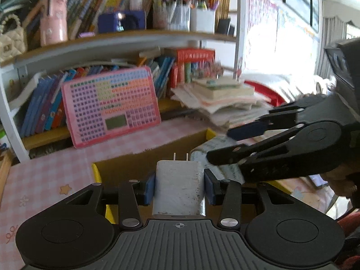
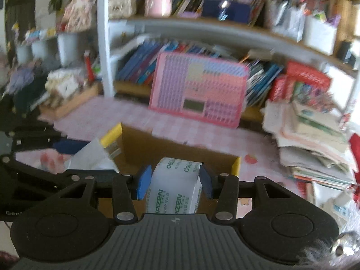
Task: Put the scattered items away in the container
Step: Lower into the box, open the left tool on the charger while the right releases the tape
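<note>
The left gripper (image 1: pixel 179 187) points forward and a little down, its blue pads (image 1: pixel 150 187) pressed against both sides of a white charger (image 1: pixel 178 189), prongs facing away. The right gripper (image 2: pixel 174 182) is likewise level, its pads (image 2: pixel 142 182) clamped on a tape roll (image 2: pixel 174 185). In the left wrist view the right gripper (image 1: pixel 227 144) reaches in from the right, fingers pointing left, just ahead of the left one. In the right wrist view the left gripper's dark linkage sits at the left edge.
</note>
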The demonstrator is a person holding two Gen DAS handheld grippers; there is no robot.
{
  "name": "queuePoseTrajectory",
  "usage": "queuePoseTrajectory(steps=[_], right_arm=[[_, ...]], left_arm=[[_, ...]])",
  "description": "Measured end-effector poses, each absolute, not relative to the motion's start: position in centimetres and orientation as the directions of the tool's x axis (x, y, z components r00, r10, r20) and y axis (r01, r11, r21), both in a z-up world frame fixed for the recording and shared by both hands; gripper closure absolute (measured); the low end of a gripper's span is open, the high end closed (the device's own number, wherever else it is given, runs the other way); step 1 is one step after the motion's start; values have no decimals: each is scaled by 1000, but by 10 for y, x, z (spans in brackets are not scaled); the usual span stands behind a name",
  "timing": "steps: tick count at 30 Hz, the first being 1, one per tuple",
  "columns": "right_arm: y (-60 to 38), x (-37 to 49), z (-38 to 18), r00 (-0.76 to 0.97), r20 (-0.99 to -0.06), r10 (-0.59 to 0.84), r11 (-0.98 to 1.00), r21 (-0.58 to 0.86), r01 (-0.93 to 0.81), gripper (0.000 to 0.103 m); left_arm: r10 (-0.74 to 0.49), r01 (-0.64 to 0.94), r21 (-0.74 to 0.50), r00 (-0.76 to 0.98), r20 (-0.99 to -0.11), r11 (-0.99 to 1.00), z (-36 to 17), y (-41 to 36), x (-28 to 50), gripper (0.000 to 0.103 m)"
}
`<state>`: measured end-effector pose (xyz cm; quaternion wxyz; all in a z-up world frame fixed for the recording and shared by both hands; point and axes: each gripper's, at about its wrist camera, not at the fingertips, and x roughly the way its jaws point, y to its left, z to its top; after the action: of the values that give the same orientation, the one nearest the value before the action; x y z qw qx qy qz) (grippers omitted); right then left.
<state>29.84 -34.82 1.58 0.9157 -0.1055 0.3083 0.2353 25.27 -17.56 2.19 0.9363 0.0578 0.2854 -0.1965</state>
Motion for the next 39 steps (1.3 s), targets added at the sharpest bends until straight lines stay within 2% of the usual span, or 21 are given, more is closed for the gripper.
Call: queuePoseTrajectory(steps=[8,15,20,31,33,35,39], right_arm=[[-326,347,-33,576,-744,339,729,-179,-660,58],[-309,368,-46,513,-791,333,598,-243,-764,58],[-300,373,-47,491,-802,340,539,-261,-801,58],[-296,383,-43,472,-800,370,569,-206,-796,58],[-297,384,-38,448,-799,401,583,-154,-798,54],[-298,385,-33,441,-790,425,602,-118,-790,46],[-301,382,-19,445,-766,464,642,-55,-765,39]], left_arm=[[-255,425,89,684,-684,901,-15,-195,298,60],[-194,442,131,615,-764,887,-37,-203,319,59],[-166,428,151,618,-769,891,-37,-202,322,58],[-160,360,137,681,-715,923,-16,-182,303,35],[-150,335,134,697,-701,933,-10,-175,298,34],[-148,310,117,709,-689,943,-4,-167,293,31],[-145,263,87,746,-650,961,10,-153,281,27]])
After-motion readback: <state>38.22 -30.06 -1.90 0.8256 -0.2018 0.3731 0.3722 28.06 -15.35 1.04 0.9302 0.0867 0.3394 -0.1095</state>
